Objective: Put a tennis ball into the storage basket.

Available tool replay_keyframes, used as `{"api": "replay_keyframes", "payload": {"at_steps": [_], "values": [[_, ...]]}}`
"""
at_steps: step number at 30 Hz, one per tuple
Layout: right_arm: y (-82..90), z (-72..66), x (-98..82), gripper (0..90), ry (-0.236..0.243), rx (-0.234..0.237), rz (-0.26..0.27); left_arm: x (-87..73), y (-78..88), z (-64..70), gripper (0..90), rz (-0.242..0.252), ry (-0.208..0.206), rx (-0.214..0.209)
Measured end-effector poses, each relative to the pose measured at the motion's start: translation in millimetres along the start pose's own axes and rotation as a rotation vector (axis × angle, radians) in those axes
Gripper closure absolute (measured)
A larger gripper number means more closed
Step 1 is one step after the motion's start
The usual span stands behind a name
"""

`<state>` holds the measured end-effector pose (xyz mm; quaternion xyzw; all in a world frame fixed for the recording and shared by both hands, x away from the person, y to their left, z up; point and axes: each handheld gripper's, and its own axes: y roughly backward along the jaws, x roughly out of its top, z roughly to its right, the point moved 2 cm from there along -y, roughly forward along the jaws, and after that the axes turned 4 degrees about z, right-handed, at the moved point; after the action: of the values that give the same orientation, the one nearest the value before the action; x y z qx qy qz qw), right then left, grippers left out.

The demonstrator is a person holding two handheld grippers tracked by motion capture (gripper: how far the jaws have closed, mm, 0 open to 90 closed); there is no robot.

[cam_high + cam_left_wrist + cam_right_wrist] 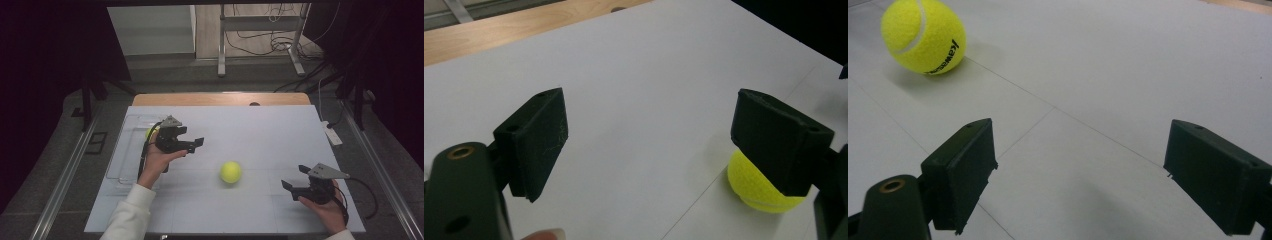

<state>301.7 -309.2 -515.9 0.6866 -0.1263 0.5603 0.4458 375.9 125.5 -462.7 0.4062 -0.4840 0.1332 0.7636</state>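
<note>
White worktop (280,130) spans mid-frame. A clear tray (125,150) at its left edge holds one ball, likely for collecting. Left tongs (194,145) and right tongs (295,177) gape wide, empty, flanking the central tennis ball (230,172) for pickup.

Lab/studio: black curtains (45,60), floor cables (270,42), metal stand (260,40).

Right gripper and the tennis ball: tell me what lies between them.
Nothing: in the high view, only bare white table separates the right gripper from the tennis ball. The right gripper view shows the same bare stretch.
</note>
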Motion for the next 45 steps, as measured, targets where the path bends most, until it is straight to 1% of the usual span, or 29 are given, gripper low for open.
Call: {"api": "replay_keyframes", "payload": {"at_steps": [6, 10, 14, 17, 19, 25, 26, 29, 31, 34, 36, 38, 43, 45], "values": [[-0.3, 0.6, -0.6, 13.2, -0.003, -0.002, -0.004, -0.3, -2.4, 2.1, 15.9, -0.010, -0.003, -0.014], [1.4, 1.8, -1.5, 13.2, -0.014, -0.003, 0.000, -0.2, -5.2, 4.1, 15.8, -0.014, 0.001, -0.026], [2.0, 1.5, -1.2, 13.2, -0.015, -0.008, -0.001, 0.5, -7.1, 5.7, 15.6, -0.011, -0.006, -0.031], [1.5, 1.6, -2.3, 13.2, -0.013, -0.010, -0.008, 3.2, -9.7, 7.6, 15.5, -0.008, -0.011, -0.046], [1.9, 1.9, -2.9, 13.2, -0.015, -0.013, -0.009, 3.6, -10.5, 8.2, 15.5, -0.007, -0.012, -0.049], [2.7, 3.7, -3.3, 13.2, -0.022, -0.017, -0.006, 4.0, -12.9, 13.9, 14.8, -0.019, -0.022, -0.058], [1.6, 3.4, -3.0, 13.2, -0.021, -0.011, -0.006, 3.8, -12.8, 14.9, 14.7, -0.018, -0.026, -0.058], [-1.0, 2.0, -2.5, 13.2, -0.007, -0.004, -0.011, 4.5, -12.9, 16.9, 14.7, -0.017, -0.026, -0.056], [-1.6, 2.3, -2.7, 13.2, -0.003, -0.005, -0.015, 5.3, -13.0, 19.0, 14.7, -0.015, -0.026, -0.061], [-0.7, 1.6, -2.0, 13.2, -0.005, 0.002, -0.007, 4.8, -14.3, 24.6, 14.6, -0.020, -0.040, -0.066], [-1.0, 0.4, -1.6, 13.2, 0.004, 0.002, -0.008, 4.5, -16.0, 27.6, 14.4, -0.027, -0.051, -0.070], [-1.3, -0.8, -1.5, 13.2, 0.004, 0.006, -0.008, 4.8, -17.2, 29.3, 14.4, -0.025, -0.047, -0.074], [-0.2, -1.1, -1.3, 13.2, 0.004, 0.007, -0.007, 5.3, -22.1, 36.2, 14.2, -0.039, -0.068, -0.092], [-1.3, -0.4, -1.6, 13.2, 0.003, 0.008, -0.007, 4.7, -23.1, 37.1, 14.0, -0.041, -0.069, -0.093]]}}
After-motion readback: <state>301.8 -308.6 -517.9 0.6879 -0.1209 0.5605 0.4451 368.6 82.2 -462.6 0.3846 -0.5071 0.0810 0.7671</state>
